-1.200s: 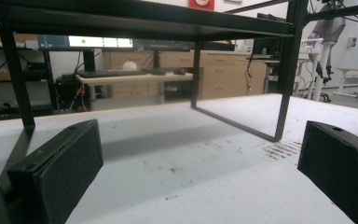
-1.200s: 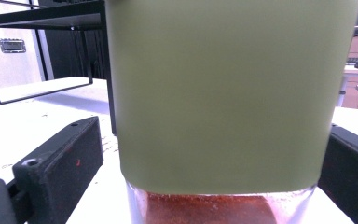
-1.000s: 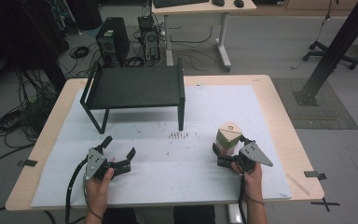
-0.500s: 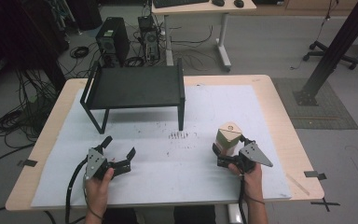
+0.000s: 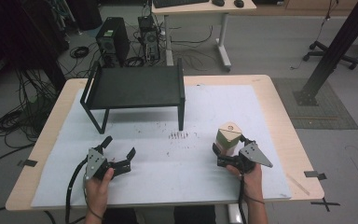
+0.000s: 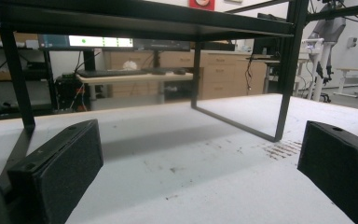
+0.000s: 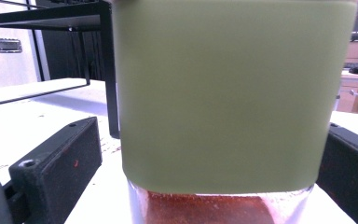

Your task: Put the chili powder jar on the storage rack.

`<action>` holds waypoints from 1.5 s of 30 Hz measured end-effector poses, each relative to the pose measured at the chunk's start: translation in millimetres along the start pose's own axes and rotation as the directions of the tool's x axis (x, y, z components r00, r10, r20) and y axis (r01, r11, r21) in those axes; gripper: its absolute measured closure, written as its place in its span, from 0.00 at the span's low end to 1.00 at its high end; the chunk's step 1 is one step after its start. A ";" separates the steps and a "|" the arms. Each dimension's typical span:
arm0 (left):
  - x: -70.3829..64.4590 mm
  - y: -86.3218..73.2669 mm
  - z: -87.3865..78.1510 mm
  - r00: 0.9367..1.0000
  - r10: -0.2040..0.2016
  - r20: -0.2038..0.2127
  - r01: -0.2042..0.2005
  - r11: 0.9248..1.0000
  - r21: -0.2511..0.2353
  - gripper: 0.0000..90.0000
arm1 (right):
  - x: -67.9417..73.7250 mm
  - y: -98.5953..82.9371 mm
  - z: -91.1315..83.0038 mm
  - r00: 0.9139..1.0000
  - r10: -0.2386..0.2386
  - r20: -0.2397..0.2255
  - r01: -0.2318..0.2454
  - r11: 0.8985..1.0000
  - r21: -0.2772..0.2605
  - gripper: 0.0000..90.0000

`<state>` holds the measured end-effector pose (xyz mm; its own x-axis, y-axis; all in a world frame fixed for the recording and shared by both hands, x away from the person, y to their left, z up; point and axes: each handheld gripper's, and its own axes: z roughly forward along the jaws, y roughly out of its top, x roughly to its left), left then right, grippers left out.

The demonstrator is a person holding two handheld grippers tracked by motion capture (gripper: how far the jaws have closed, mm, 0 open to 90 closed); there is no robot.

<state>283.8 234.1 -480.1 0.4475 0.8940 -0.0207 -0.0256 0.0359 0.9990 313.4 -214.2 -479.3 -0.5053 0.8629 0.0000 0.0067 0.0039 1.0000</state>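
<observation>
**Green-sleeved jar between right jaws**

The right gripper straddles a green-sleeved glass jar, jaws flanking it; contact unclear. The left gripper, jaws spread and empty, rests in front of the black metal shelf. The jar stands front-right of that shelf.

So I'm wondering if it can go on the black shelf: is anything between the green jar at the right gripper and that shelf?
Nothing visible blocks the way. The green jar stands between the open fingers of the right gripper, and the white mat between it and the black shelf is bare apart from small reddish specks. The shelf top looks free.
</observation>
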 end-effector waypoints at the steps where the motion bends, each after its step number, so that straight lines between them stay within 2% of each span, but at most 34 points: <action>1: 0.1 0.0 0.1 1.000 -0.002 0.000 0.002 1.000 0.000 0.00 | 0.7 0.1 0.2 1.000 -0.005 0.005 0.005 1.000 0.005 0.00; 5: 0.1 0.0 0.1 1.000 -0.002 0.000 0.002 1.000 0.001 0.00 | 2.1 0.5 0.8 1.000 -0.015 0.019 0.014 1.000 0.014 0.02; 8: 0.1 0.0 0.1 1.000 -0.002 -0.001 0.002 1.000 0.001 0.00 | 1.5 0.1 0.0 0.999 0.001 0.036 -0.001 1.000 0.004 0.01; 15: 0.1 0.0 0.2 1.000 -0.003 -0.003 0.003 1.000 0.001 0.00 | 1.8 0.5 0.8 0.999 -0.003 0.036 0.002 1.000 0.017 0.02; 29: 0.0 0.0 0.2 1.000 -0.002 -0.004 0.002 1.000 0.001 0.00 | 2.2 0.6 1.0 0.999 -0.002 0.045 0.001 1.000 0.020 0.15; 45: 0.0 0.0 0.2 1.000 -0.002 -0.004 0.002 1.000 0.001 0.00 | 1.2 1.2 2.1 1.000 -0.002 0.022 0.001 0.999 0.039 0.29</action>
<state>283.9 234.0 -480.0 0.4442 0.8956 -0.0229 -0.0234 0.0371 0.9990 314.6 -212.1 -478.1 -0.4864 0.8738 -0.0024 0.0394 0.0247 0.9989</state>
